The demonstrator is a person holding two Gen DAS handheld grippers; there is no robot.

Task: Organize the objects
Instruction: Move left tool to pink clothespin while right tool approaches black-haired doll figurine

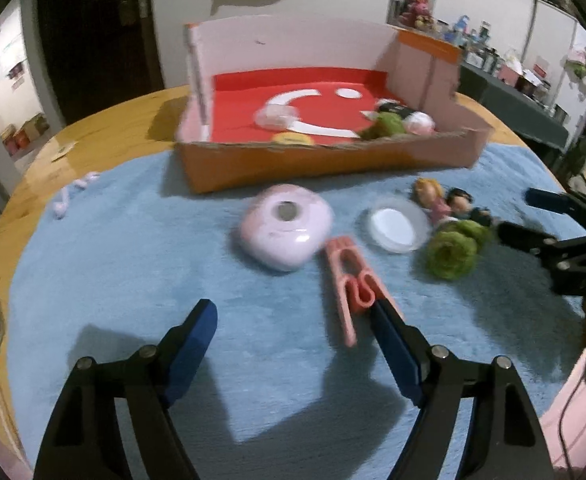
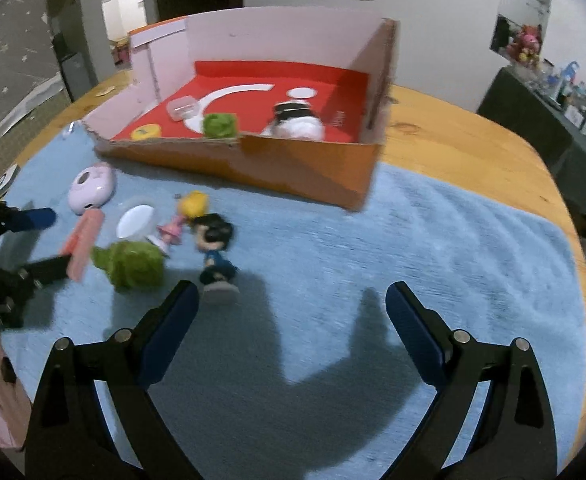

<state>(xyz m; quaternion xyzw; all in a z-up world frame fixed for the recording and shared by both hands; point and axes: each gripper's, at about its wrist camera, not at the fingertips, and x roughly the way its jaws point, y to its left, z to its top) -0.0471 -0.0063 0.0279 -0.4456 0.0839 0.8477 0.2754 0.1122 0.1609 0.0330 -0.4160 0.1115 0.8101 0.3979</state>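
So both claws are spread and empty over the fluffy blue mat (image 1: 133,248): left gripper (image 1: 295,322) beside the pink plastic clothespin (image 1: 347,280), right gripper (image 2: 293,300) near the dark-haired figurine (image 2: 215,248), cardboard box (image 1: 325,160) beyond, likely their destination.

Loose items lying on blue mat: pink rounded case (image 1: 283,234), pink clip (image 1: 349,280) flat, white lid (image 1: 395,228), two figurines (image 1: 449,204) toppled, green fuzzy ball (image 1: 451,254). Cardboard box (image 1: 325,160) sitting behind, partly filled.

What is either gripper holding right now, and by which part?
Nothing. The left gripper and right gripper are both open; the pink clip lies unclamped beside the left gripper's fingertip.
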